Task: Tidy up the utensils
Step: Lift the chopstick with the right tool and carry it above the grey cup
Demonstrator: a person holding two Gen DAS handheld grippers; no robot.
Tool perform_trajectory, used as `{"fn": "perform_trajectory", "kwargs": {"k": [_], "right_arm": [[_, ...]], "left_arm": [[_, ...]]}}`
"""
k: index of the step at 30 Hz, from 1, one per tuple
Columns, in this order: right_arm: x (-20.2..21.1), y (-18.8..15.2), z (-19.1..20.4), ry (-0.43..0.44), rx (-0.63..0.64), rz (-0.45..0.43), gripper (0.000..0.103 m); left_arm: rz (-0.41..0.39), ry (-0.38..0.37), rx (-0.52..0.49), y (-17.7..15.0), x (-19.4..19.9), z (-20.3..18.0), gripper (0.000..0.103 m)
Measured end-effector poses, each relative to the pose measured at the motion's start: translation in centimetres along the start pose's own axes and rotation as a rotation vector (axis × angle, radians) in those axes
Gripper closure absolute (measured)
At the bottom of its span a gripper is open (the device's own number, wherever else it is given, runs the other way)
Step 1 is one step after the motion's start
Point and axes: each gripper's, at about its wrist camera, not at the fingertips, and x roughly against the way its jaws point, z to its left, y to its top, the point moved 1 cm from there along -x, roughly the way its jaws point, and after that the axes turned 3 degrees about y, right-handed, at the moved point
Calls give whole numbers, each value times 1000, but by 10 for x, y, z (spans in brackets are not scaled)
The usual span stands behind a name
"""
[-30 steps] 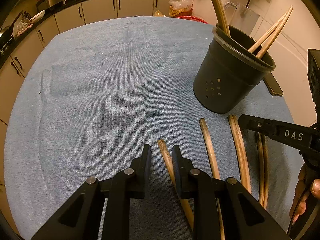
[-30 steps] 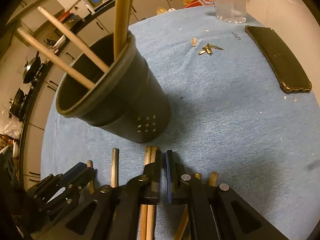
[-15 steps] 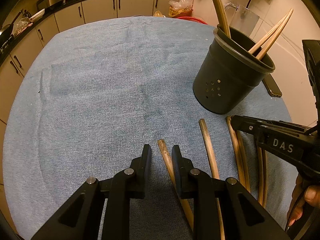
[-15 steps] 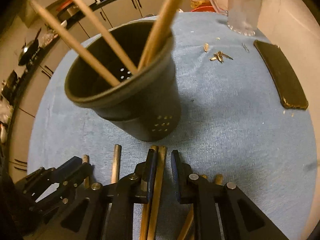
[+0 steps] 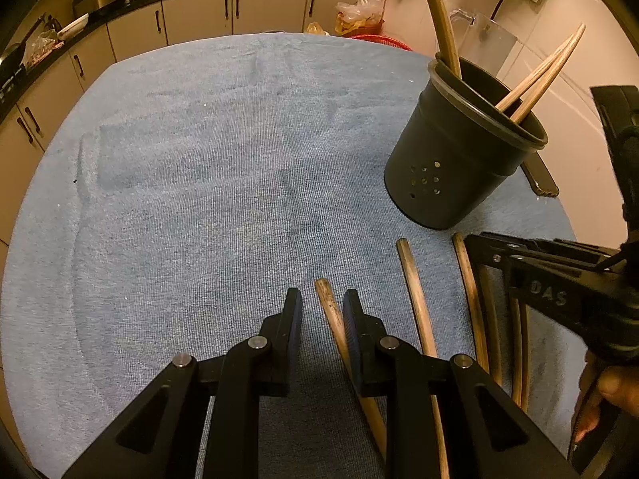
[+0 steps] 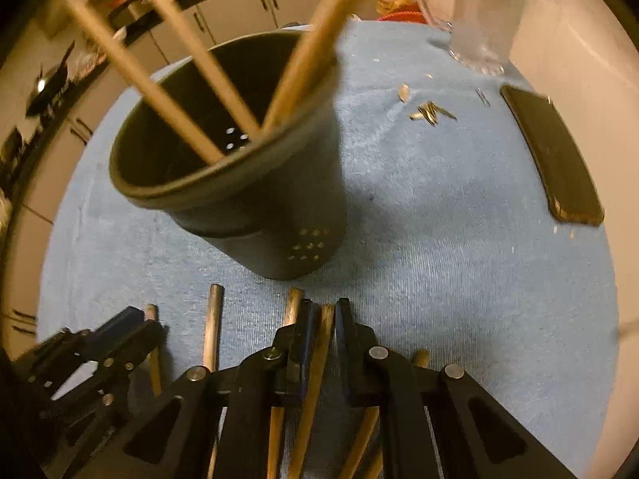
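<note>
A black perforated holder [image 5: 459, 159] stands on the blue cloth with three wooden sticks in it; it also shows in the right wrist view [image 6: 239, 183]. Several wooden chopsticks [image 5: 415, 295] lie on the cloth in front of it. My left gripper [image 5: 321, 303] is open, low over the cloth, with one chopstick [image 5: 331, 311] between its fingers, against the right one. My right gripper [image 6: 321, 311] is partly open, its fingers on either side of one chopstick [image 6: 324, 331]; it shows from the side in the left wrist view [image 5: 495, 255].
A dark phone [image 6: 555, 151] lies on the cloth at the right. A clear glass jug [image 6: 475, 12] stands behind it near the wall. Small scraps [image 6: 427, 109] lie between them. Kitchen cabinets [image 5: 199, 16] run behind the round table.
My right gripper has opened a little and moved forward over a chopstick, closer to the holder. My left gripper has not moved.
</note>
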Motion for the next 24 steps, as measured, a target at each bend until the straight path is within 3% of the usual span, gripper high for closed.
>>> {"fn": "perform_trajectory", "kwargs": {"k": [3,5,6,10,17,24], "right_arm": [[-1,3,6,-22,25,-18,94],[0,2,1,17,2,-27,95],[1,2,-5,59,-22,-30,95],[20,-6,-15,150,-43,-70,95],[82,-17,-27,240,-15,-190,95],[141,-29,-24,299,31,-323,95]], "left_arm": [[9,-6,4,2,-1,2,81],[16,-11,6,4,-2,4,83],[18,-1,11,6,-3,6,93],[4,-84,105,7,-2,23,97],[-112,-163,154,12,45,37,97],[-243,-188,141,15,107,40,97]]}}
